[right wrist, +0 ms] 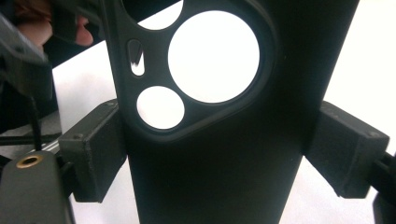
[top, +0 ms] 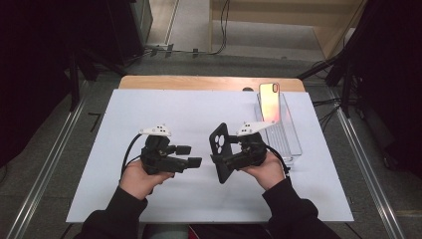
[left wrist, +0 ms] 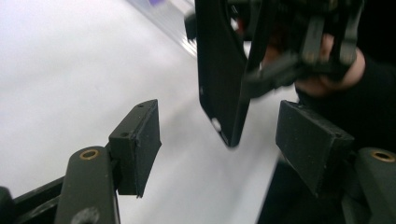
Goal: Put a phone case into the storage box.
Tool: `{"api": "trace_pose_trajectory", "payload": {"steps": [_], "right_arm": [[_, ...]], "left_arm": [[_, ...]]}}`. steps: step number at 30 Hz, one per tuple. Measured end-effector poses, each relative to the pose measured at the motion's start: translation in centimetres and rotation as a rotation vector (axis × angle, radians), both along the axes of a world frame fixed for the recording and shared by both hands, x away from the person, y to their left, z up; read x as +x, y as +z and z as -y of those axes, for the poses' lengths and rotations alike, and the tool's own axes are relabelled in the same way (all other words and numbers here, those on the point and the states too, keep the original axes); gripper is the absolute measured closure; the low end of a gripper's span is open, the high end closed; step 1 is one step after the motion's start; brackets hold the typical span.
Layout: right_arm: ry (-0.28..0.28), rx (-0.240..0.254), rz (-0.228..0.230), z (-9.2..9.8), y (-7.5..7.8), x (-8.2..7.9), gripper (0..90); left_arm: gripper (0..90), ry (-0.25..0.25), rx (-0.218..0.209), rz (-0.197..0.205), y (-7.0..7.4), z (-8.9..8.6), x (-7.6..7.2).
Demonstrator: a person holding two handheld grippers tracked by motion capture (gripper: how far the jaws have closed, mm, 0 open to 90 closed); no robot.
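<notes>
Right now the right tool [top: 225, 160] pinches a black phone case [top: 220, 152] across its width: in the right gripper view both pads [right wrist: 95, 154] press the case's side edges, just below the camera cutout with its one large and one small round opening. In the high view the case stands nearly upright, its lower end close to the white sheet [top: 199, 112] that covers the bench, its cutout end at 12 o'clock from the tool. The hand [top: 266, 169] bearing this tool sits at 4 o'clock from the case, in a dark sleeve.

At 9 o'clock from the case, a short gap away, the left tool [top: 191, 155] points toward it with its jaws spread and nothing between them; in the left gripper view its two pads [left wrist: 140, 142] stand wide apart, and the case hangs beyond them at about 12 o'clock, clear of both. The left hand [top: 142, 177] grips the tool from 7 o'clock.

Farther out, at 1 o'clock from the right tool, a clear plastic tray [top: 283, 137] lies on the sheet near the bench's right edge. A second phone case [top: 269, 102], shiny and orange-pink, leans upright at the tray's far end.
</notes>
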State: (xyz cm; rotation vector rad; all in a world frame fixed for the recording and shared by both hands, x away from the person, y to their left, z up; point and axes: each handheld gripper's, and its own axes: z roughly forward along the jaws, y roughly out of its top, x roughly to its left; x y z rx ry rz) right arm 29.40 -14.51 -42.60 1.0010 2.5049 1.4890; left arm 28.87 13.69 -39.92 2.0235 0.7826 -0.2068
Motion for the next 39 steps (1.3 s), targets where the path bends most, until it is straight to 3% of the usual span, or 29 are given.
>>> {"api": "trace_pose_trajectory", "payload": {"steps": [8,14,26,30,34,39], "right_arm": [[0.054,0.001,-0.004,0.7,0.7,-0.5,11.7],[0.065,0.011,-0.012,1.3,1.1,-0.7,11.7],[0.062,0.007,-0.026,2.7,1.5,-0.8,11.7],[0.041,0.011,-0.035,3.3,1.8,-0.7,11.7],[0.022,0.007,-0.029,3.8,2.3,-0.7,11.8],[-0.041,0.018,-0.031,4.5,2.8,-0.5,11.8]], "left_arm": [[31.1,-0.065,0.071,0.091,-1.4,-0.8,-0.7],[31.1,-0.078,0.097,0.124,-2.4,-1.8,-1.1],[31.1,-0.049,0.117,0.106,-4.7,-3.9,-1.3],[31.1,-0.032,0.128,0.099,-5.1,-4.7,-1.6],[31.0,0.016,0.137,0.093,-5.2,-5.5,-1.7],[31.1,0.051,0.132,0.082,-5.1,-6.0,-1.7]]}}
